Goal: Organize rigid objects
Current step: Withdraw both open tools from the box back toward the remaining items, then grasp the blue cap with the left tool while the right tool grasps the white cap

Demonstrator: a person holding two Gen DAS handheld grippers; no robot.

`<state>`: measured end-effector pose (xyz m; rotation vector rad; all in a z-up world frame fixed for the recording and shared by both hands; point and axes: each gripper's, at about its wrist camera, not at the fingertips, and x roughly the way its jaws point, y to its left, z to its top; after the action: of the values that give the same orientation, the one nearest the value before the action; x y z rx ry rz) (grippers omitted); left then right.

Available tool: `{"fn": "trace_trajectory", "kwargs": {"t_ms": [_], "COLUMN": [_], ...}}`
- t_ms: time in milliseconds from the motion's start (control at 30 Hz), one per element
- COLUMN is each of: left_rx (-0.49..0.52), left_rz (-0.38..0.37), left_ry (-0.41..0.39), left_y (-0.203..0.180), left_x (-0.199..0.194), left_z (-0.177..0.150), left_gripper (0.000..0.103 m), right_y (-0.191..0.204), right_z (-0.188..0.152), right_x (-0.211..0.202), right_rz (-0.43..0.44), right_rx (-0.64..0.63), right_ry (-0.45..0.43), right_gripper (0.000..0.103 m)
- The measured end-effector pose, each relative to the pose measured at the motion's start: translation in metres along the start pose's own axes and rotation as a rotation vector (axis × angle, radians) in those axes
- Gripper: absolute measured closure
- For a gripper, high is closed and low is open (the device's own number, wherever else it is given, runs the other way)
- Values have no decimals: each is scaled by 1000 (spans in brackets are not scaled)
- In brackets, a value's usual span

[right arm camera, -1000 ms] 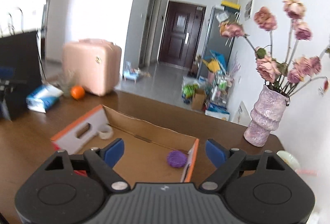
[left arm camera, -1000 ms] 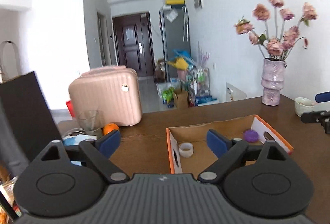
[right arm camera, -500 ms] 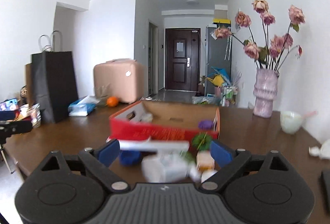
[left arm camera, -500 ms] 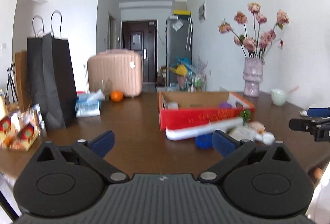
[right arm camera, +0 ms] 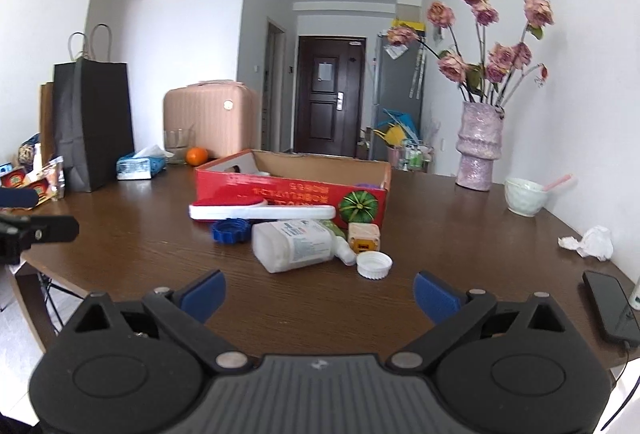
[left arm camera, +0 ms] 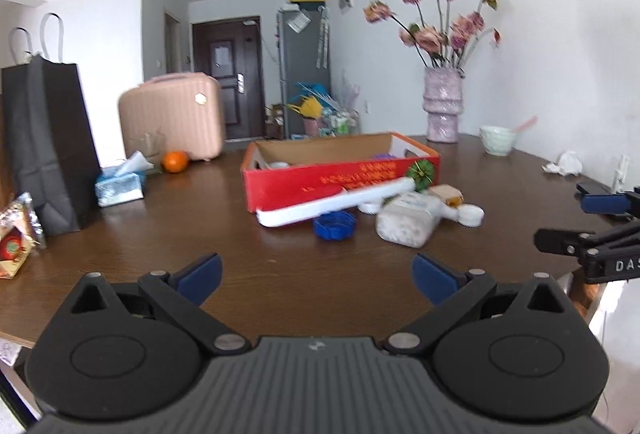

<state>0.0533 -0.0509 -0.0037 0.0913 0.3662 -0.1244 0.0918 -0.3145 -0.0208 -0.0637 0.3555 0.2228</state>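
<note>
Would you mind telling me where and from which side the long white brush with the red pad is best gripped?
Probably from above, at the bare handle of the long white brush, right of its red pad. It lies flat before the red cardboard box, so the fingers should straddle its narrow width.

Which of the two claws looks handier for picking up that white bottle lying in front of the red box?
Probably the right claw: open, with the white plastic bottle straight ahead. From the left claw, also open, it lies off to the right.
</note>
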Motion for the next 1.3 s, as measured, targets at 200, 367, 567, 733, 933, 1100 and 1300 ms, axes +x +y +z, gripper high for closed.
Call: {"fn": "trace_trajectory", "kwargs": {"t_ms": [200, 367, 567, 733, 933, 1100, 1300], "left_rx": [-33, -89, -84, -123, -94, -107, -107], "left_rz": [-4, -3, -3, -34, -75, -126, -123], "left_ry": [84, 137, 148, 217, 267, 273, 243], "left_y": [0, 3, 1, 5, 3, 4, 3], "left_x": [48, 98, 162, 209, 237, 244, 225], "left_z": [-1, 15, 40, 43, 37, 39, 42], "left_gripper": [0, 0, 14, 29, 41, 50, 50], "right_y": [-14, -33, -53, -63, -68, -68, -66], "right_z": [-10, -9, 7, 17, 17, 22, 21], "right_x": [29, 59, 101, 145, 186, 201, 193], "right_rz": [-10, -22, -21, -21, -14, 1, -1], "right_rx": [49, 84, 92, 87, 56, 17, -10], "right_ry": [57, 103, 134, 185, 250, 277, 283], "right_gripper": [2, 4, 14, 28, 41, 64, 64]}}
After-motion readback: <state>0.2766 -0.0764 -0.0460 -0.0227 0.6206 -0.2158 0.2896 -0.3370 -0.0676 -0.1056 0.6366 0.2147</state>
